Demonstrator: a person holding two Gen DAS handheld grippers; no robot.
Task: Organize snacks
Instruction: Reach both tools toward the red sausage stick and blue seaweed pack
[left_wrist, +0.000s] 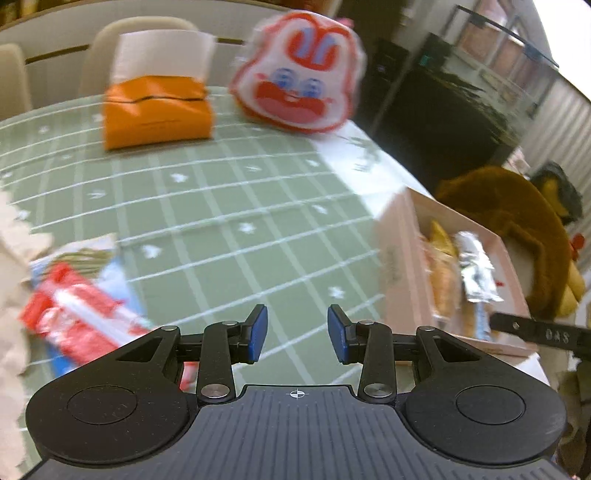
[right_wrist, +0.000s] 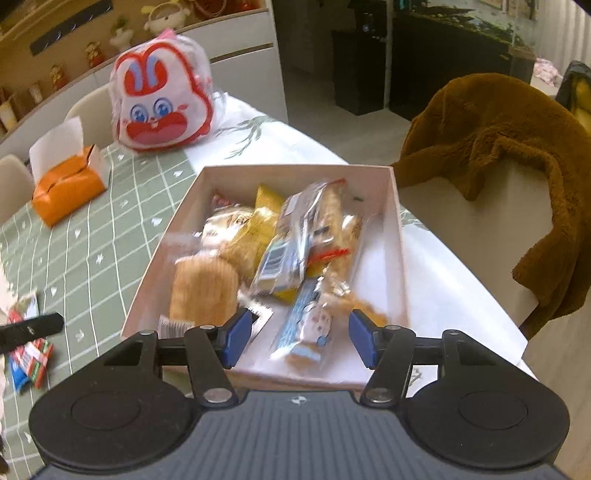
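Note:
A pale pink box (right_wrist: 394, 221) stands on the table's right side and holds several snack packets (right_wrist: 295, 243), with a blue and white packet (right_wrist: 308, 328) at its near end. My right gripper (right_wrist: 301, 341) is open and empty, just above the box's near end. The box also shows in the left wrist view (left_wrist: 397, 258), to the right. My left gripper (left_wrist: 297, 332) is open and empty above the green checked tablecloth (left_wrist: 229, 206). Red and blue snack packets (left_wrist: 77, 314) lie on the cloth to its left; they also show in the right wrist view (right_wrist: 29, 354).
An orange tissue box (left_wrist: 155, 110) and a red and white rabbit bag (left_wrist: 303, 70) stand at the far side of the table. A brown fleece (right_wrist: 498, 147) hangs over a chair to the right of the table. A pale chair (left_wrist: 110, 40) stands behind the table.

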